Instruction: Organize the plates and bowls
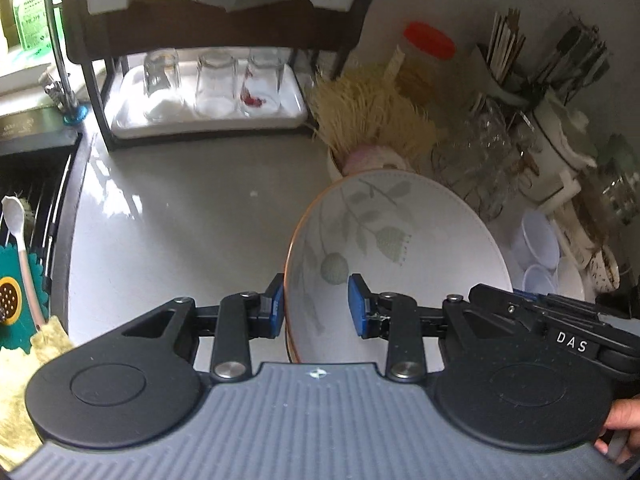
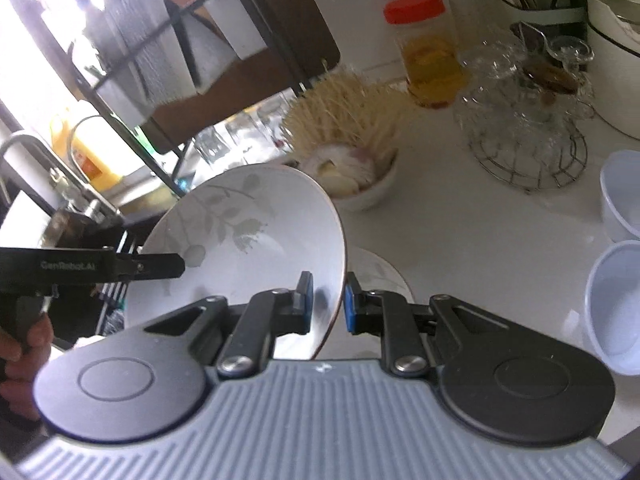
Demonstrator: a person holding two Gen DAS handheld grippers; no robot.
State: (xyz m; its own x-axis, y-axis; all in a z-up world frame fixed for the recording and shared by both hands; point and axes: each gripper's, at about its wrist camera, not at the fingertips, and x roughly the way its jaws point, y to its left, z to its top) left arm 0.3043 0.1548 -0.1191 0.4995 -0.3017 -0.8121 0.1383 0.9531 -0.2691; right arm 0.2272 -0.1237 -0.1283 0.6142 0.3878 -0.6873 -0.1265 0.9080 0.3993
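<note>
A white bowl with a grey leaf pattern and a brown rim [image 1: 396,236] is held tilted above the counter; it also shows in the right wrist view [image 2: 244,236]. My left gripper [image 1: 318,306] straddles its left rim with a wide gap between the pads and the wall. My right gripper [image 2: 327,304] straddles its right rim, pads close to the wall with a small gap. The left gripper's body [image 2: 92,266] shows at the bowl's far side. A second leaf-patterned plate [image 2: 380,272] lies flat on the counter under the bowl.
A dark dish rack [image 1: 208,92] with a white tray of upturned glasses stands at the back. A straw brush in a cup [image 1: 372,120], a red-lidded jar [image 2: 428,48], a wire basket of glassware [image 2: 528,140] and small white bowls [image 2: 624,196] stand right. The sink [image 1: 28,200] is left.
</note>
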